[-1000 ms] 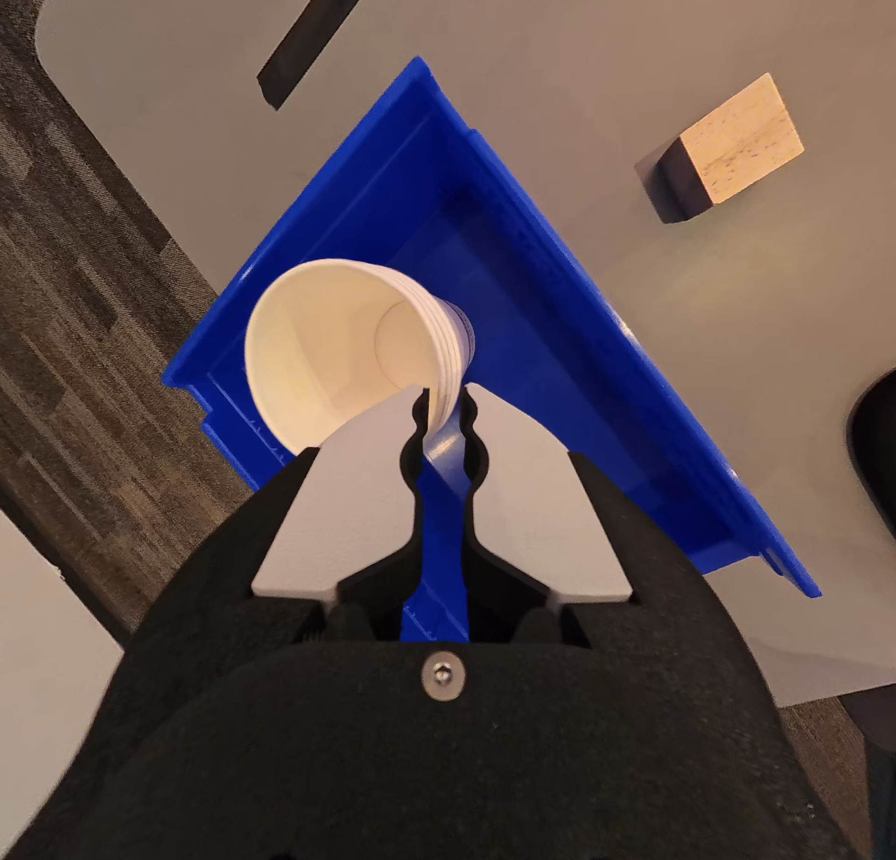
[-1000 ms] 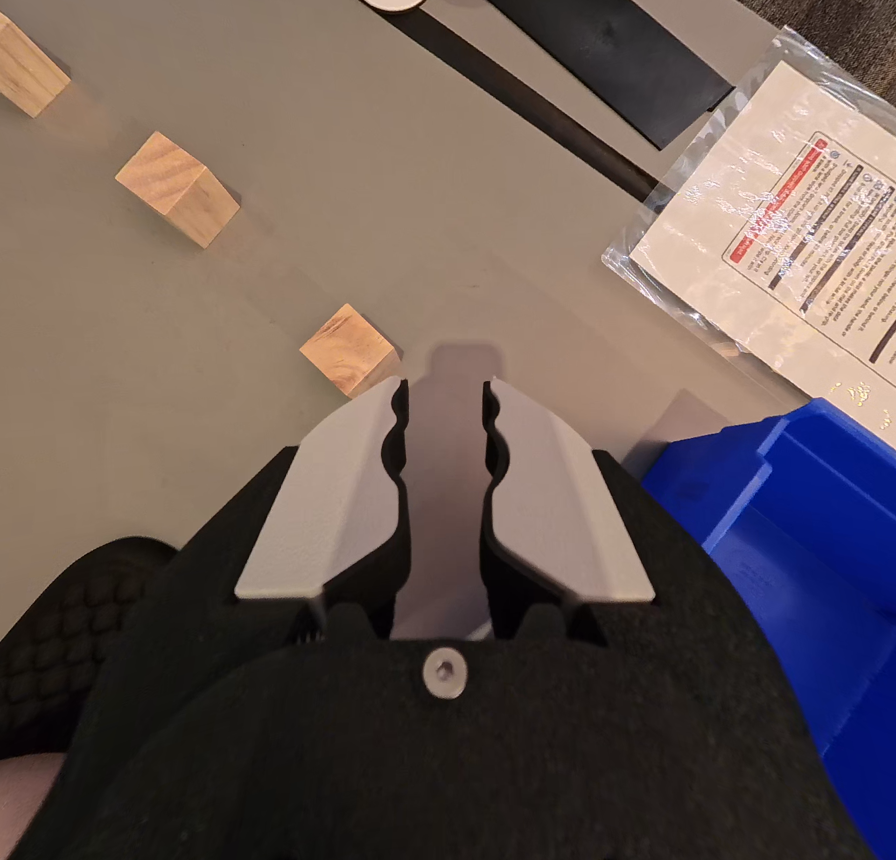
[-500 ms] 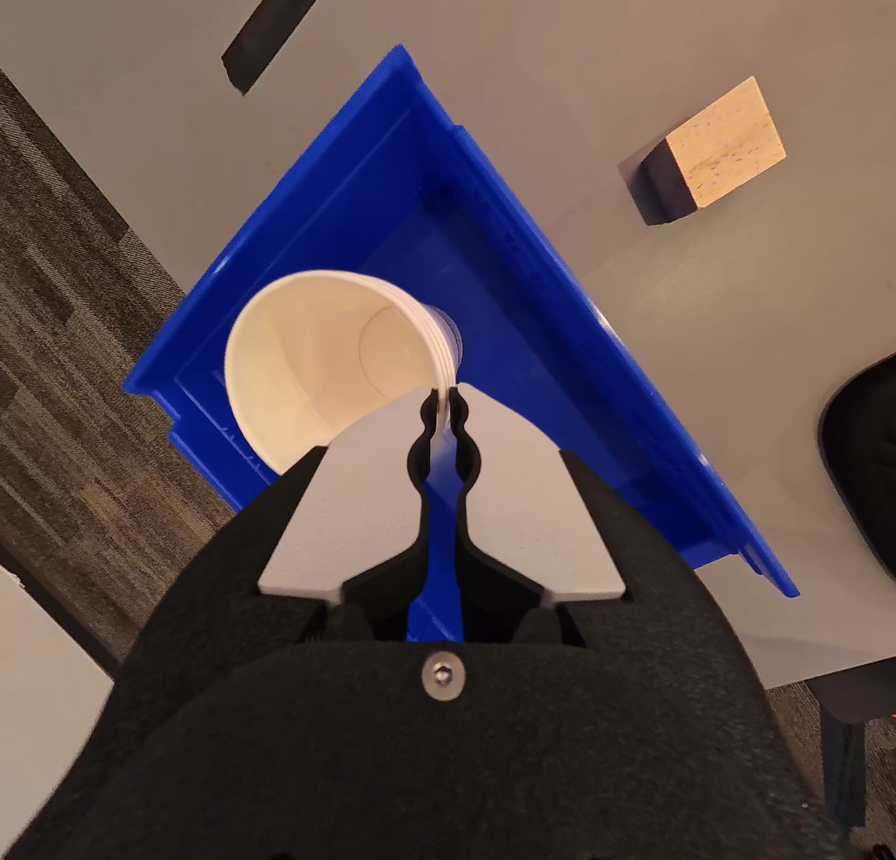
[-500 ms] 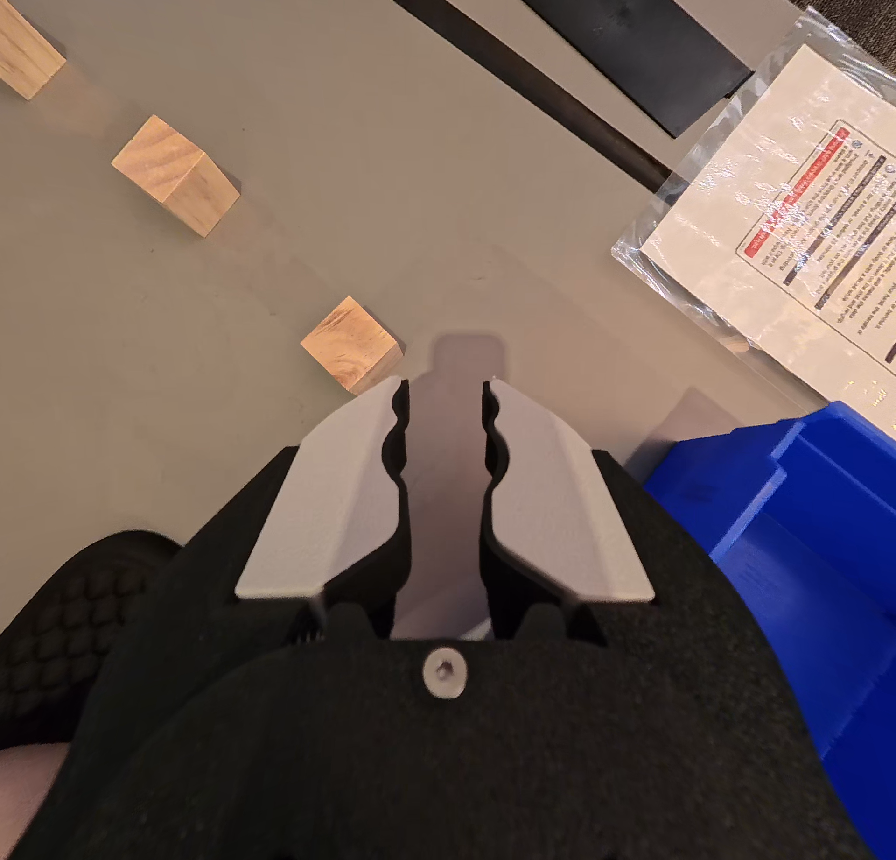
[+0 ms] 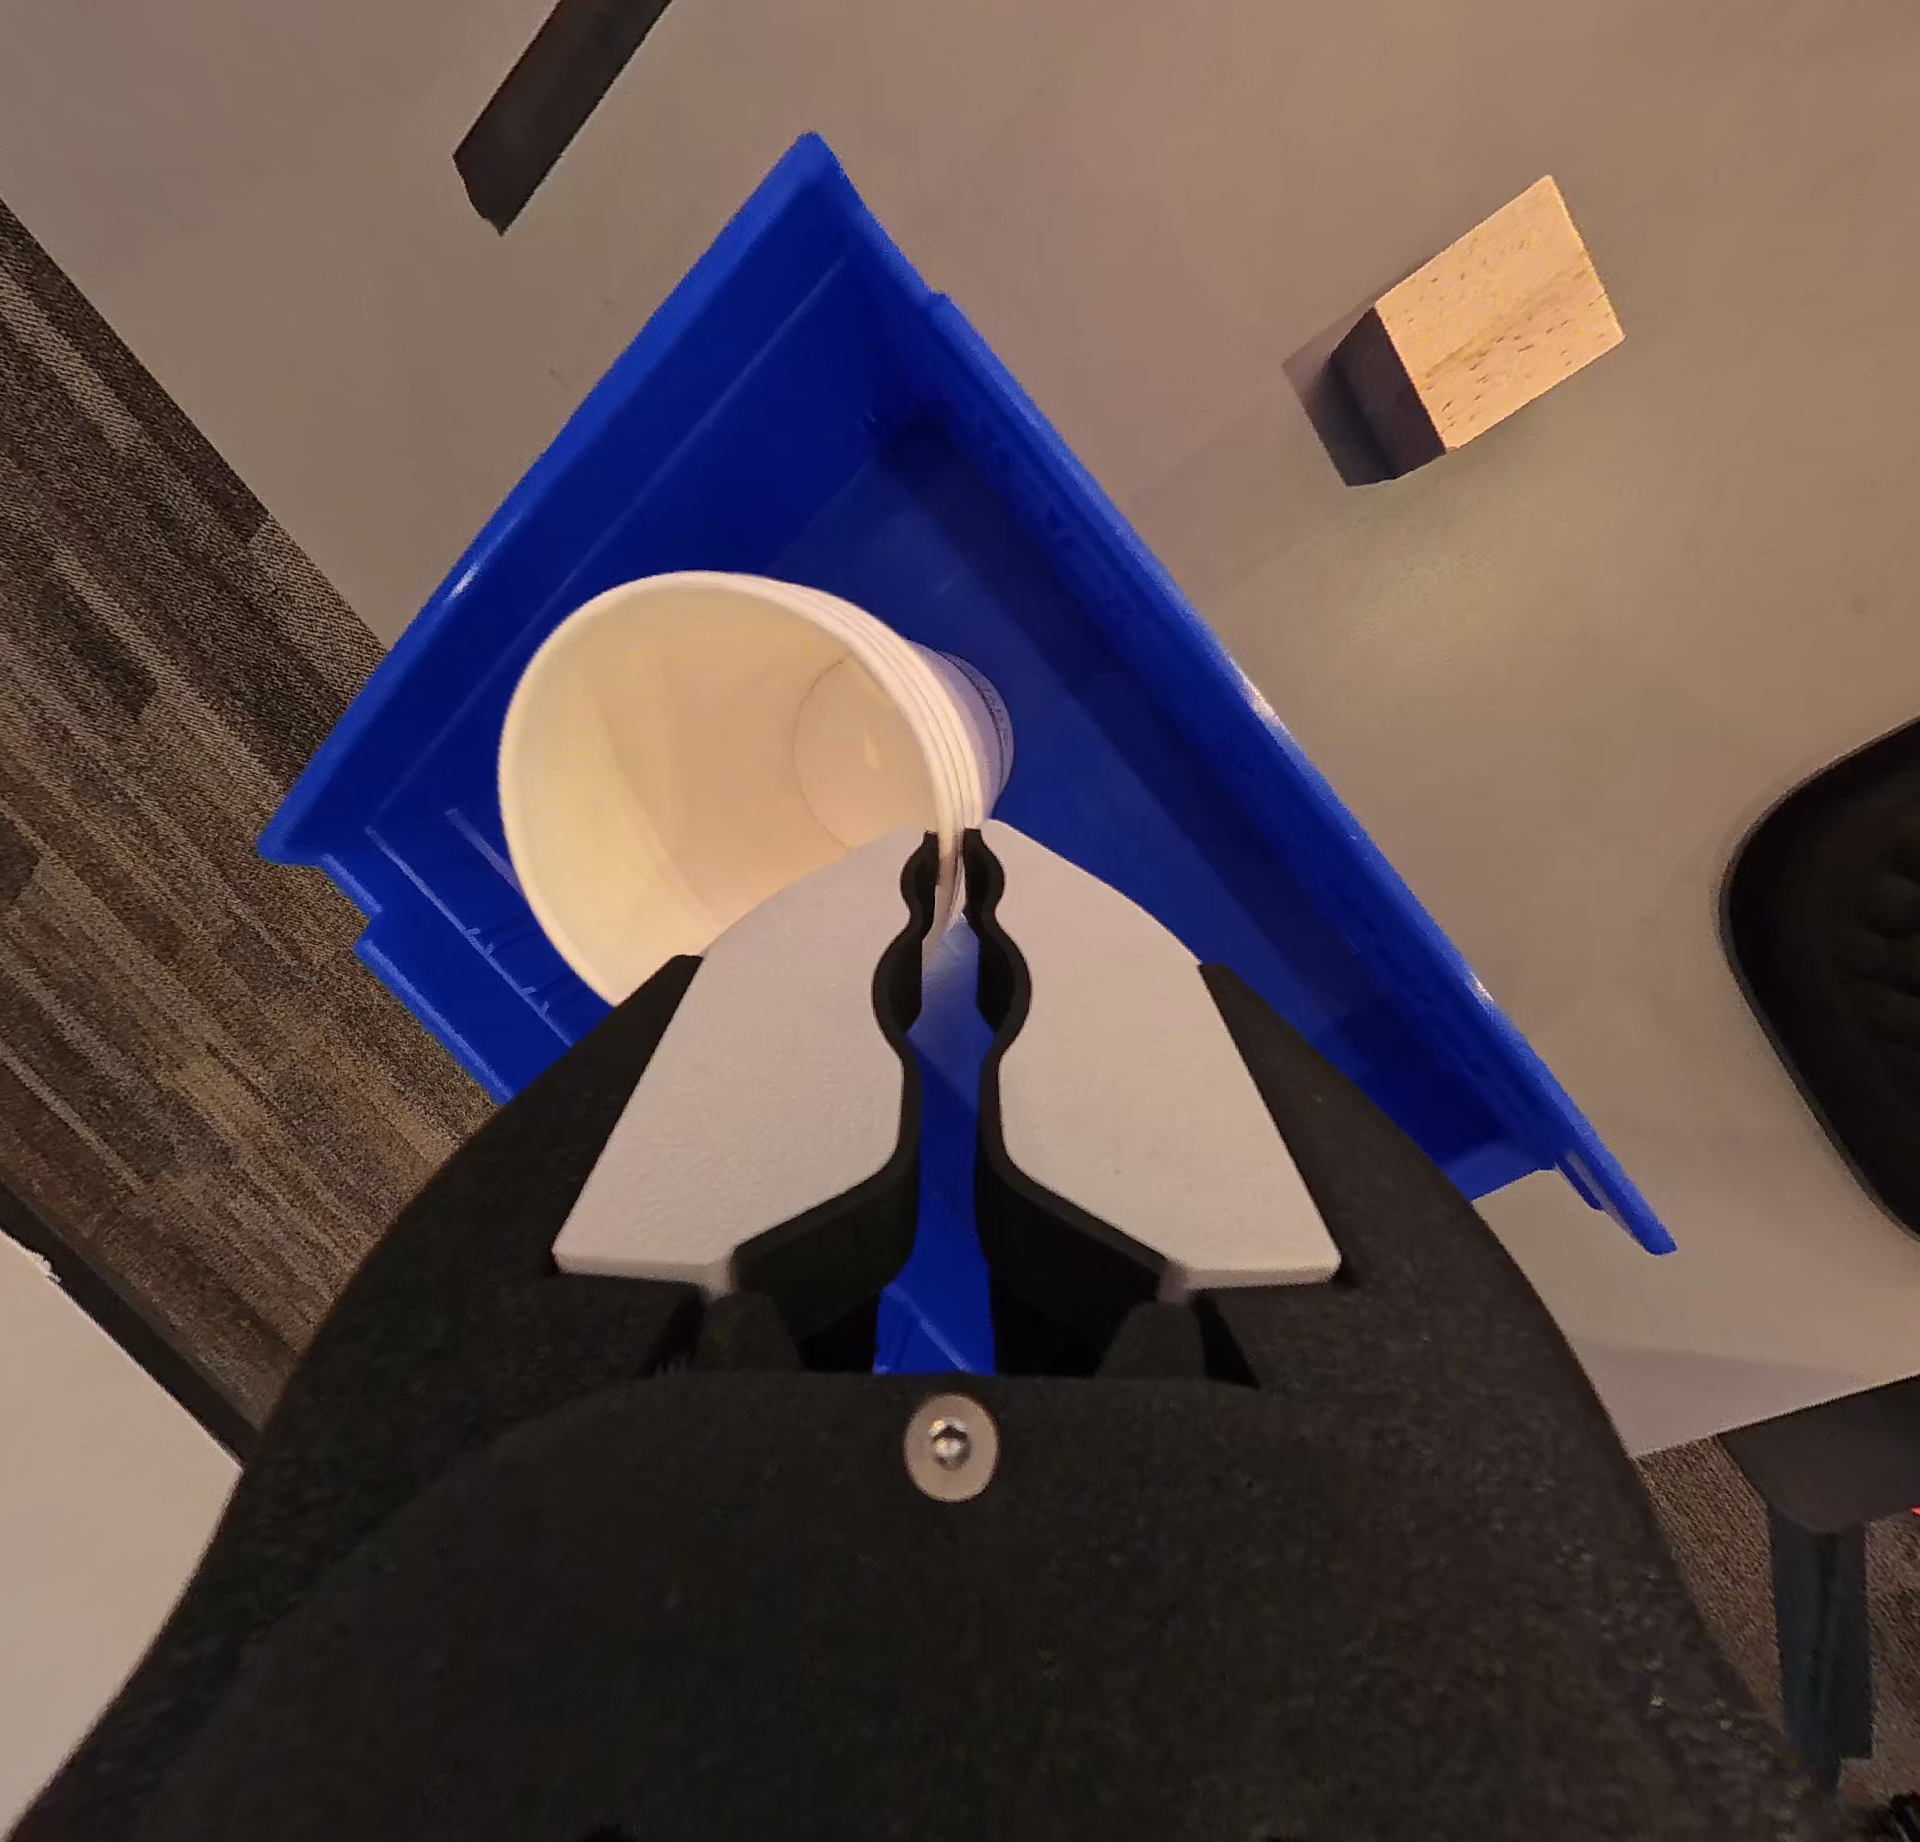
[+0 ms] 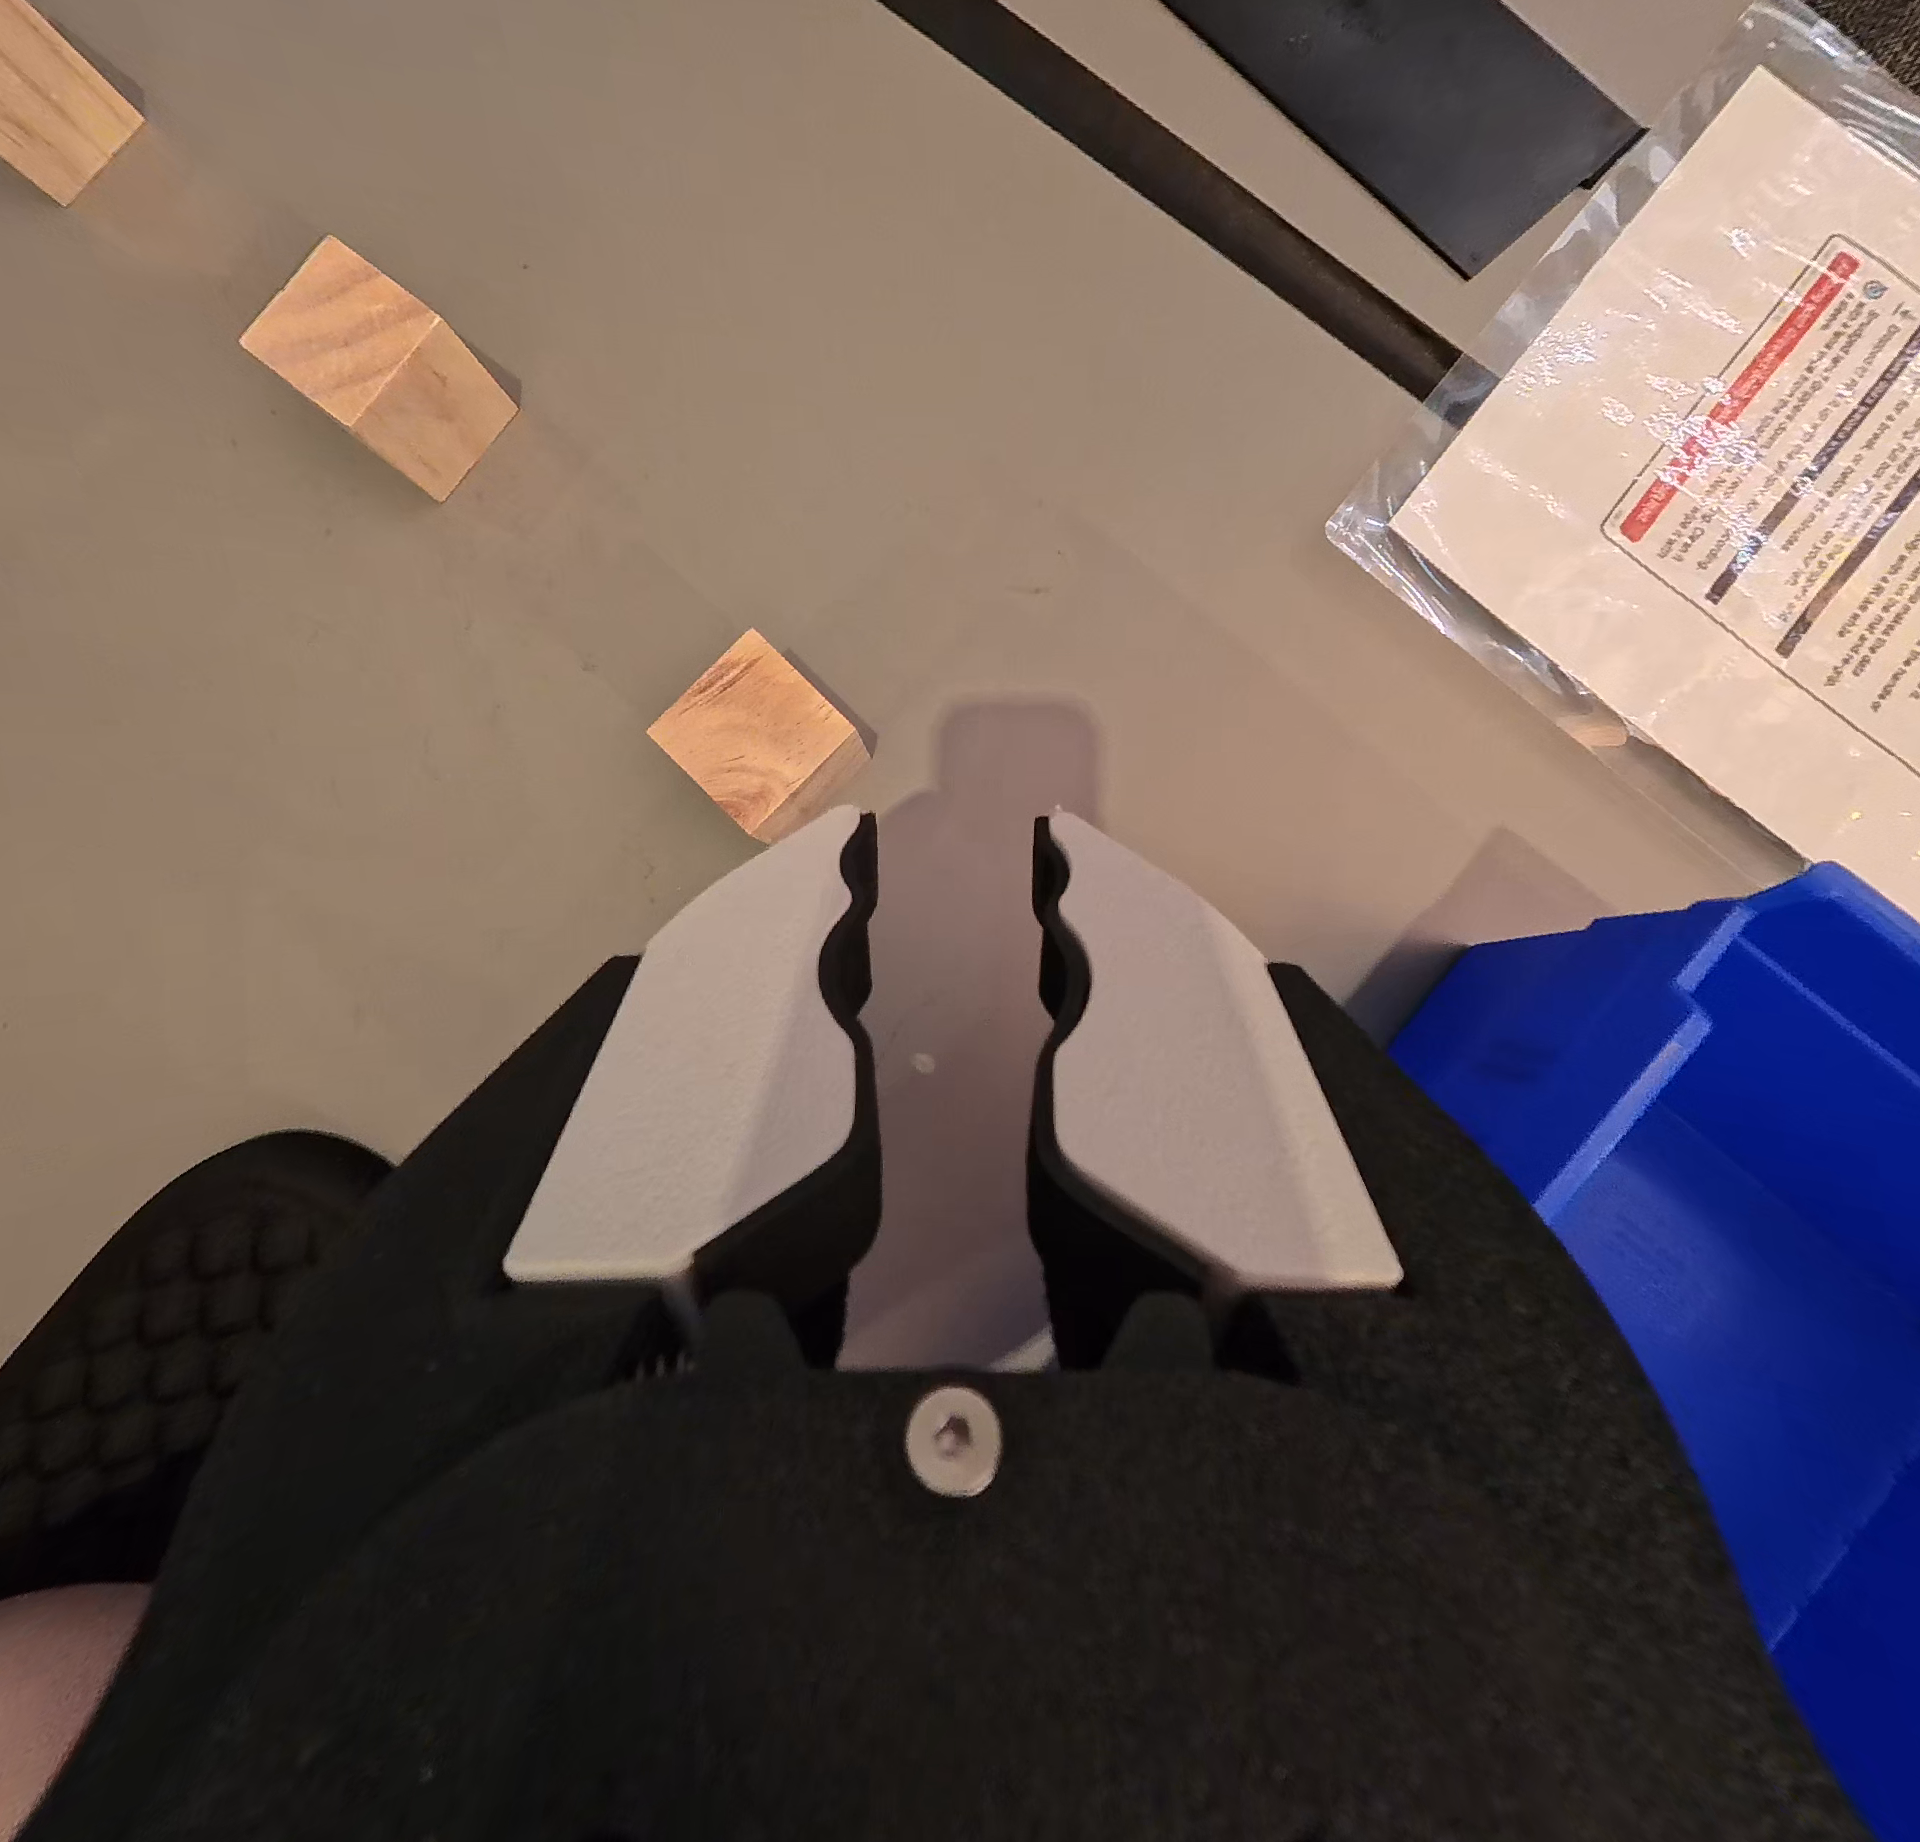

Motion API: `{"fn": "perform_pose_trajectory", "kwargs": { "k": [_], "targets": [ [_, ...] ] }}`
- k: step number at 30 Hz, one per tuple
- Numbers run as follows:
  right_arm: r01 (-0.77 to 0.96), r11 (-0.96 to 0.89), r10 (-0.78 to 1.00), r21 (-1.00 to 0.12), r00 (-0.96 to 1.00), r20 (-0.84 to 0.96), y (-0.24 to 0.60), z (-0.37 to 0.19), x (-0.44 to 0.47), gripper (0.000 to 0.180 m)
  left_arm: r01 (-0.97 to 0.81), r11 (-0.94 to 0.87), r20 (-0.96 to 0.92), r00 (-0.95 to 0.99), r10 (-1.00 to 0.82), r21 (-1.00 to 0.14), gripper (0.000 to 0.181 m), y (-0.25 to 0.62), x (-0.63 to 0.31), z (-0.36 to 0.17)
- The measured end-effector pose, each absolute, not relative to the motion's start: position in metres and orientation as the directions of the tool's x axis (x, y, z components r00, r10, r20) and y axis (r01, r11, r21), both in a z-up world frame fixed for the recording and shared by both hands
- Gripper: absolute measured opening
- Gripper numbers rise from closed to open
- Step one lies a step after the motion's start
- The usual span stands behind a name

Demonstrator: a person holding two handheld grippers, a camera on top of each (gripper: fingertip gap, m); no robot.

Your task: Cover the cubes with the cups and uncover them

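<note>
- The left claw (image 5: 948, 842) pinches the rim of the cups (image 5: 748, 764), a nested stack held over the bin (image 5: 1143, 670) just ahead of its tips.
- Best to keep the pinch firm and lift straight; a thin rim could slip or buckle.
- The right claw (image 6: 954, 824) is empty, jaws apart; the nearest cube (image 6: 758, 732) sits just ahead-left.
- How many cups are nested is hard to count.
- The farthest cube (image 6: 52, 119) is cut off.
</note>
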State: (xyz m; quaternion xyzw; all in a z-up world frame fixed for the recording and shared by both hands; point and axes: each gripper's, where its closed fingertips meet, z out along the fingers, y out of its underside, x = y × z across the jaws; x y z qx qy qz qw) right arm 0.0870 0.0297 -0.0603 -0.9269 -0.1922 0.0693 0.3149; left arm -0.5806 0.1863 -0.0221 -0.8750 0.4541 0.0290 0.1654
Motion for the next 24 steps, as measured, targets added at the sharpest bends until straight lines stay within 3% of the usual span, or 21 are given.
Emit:
{"fn": "perform_pose_trajectory", "kwargs": {
  "k": [24],
  "targets": [
    [0.304,-0.73,0.401,-0.613,0.916,-0.022,0.029,-0.062,0.088,0.027,-0.798,-0.537,-0.143,0.585,-0.798,-0.273,0.003,0.178,-0.562,-0.023]
  ]
}}
